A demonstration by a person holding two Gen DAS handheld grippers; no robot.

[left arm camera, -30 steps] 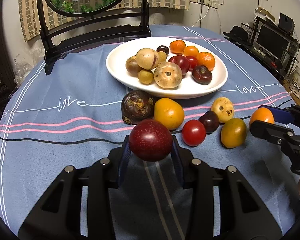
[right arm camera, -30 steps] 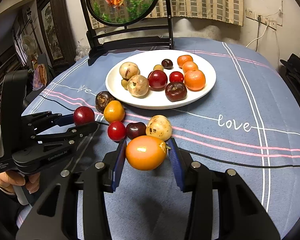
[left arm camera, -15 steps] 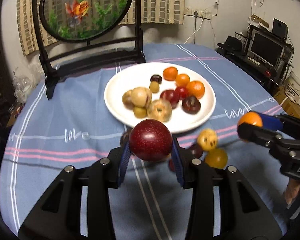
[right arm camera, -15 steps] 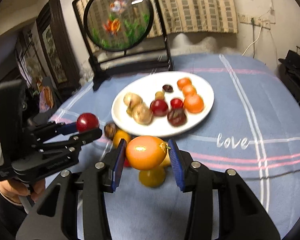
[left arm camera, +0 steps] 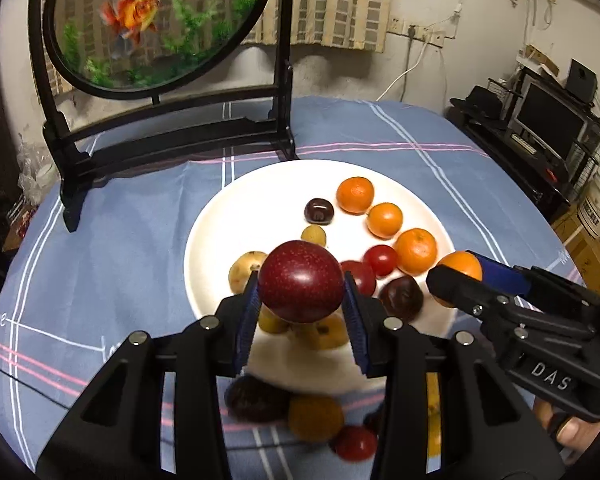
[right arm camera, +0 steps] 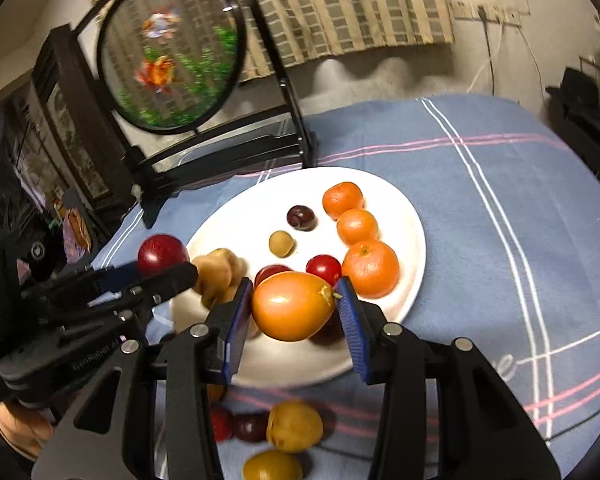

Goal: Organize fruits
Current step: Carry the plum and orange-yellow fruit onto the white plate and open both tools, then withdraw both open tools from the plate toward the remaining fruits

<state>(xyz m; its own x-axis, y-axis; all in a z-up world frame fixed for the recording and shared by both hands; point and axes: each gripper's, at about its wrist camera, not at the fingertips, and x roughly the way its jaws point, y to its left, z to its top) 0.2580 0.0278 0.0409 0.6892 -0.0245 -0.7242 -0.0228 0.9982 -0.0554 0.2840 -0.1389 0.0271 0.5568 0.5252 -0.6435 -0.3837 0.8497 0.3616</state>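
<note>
My left gripper [left arm camera: 300,300] is shut on a dark red plum [left arm camera: 301,281] and holds it above the near part of the white plate [left arm camera: 236,216]. My right gripper [right arm camera: 294,308] is shut on an orange-yellow fruit [right arm camera: 292,306], held over the plate's [right arm camera: 404,208] near edge. The plate holds several fruits: oranges [right arm camera: 370,268], small red ones, brown and yellow ones. The left gripper with its plum [right arm camera: 162,254] shows at the left in the right wrist view. The right gripper with its fruit [left arm camera: 460,266] shows at the right in the left wrist view.
Several loose fruits lie on the blue tablecloth in front of the plate: a yellow one [left arm camera: 315,418], a red one [left arm camera: 355,444], a dark one [left arm camera: 256,398]. A black stand with a round goldfish panel [left arm camera: 156,20] stands behind the plate. A TV shelf [left arm camera: 552,128] is at far right.
Both grippers have risen and moved forward from the loose fruits on the cloth to above the plate, each still holding its fruit.
</note>
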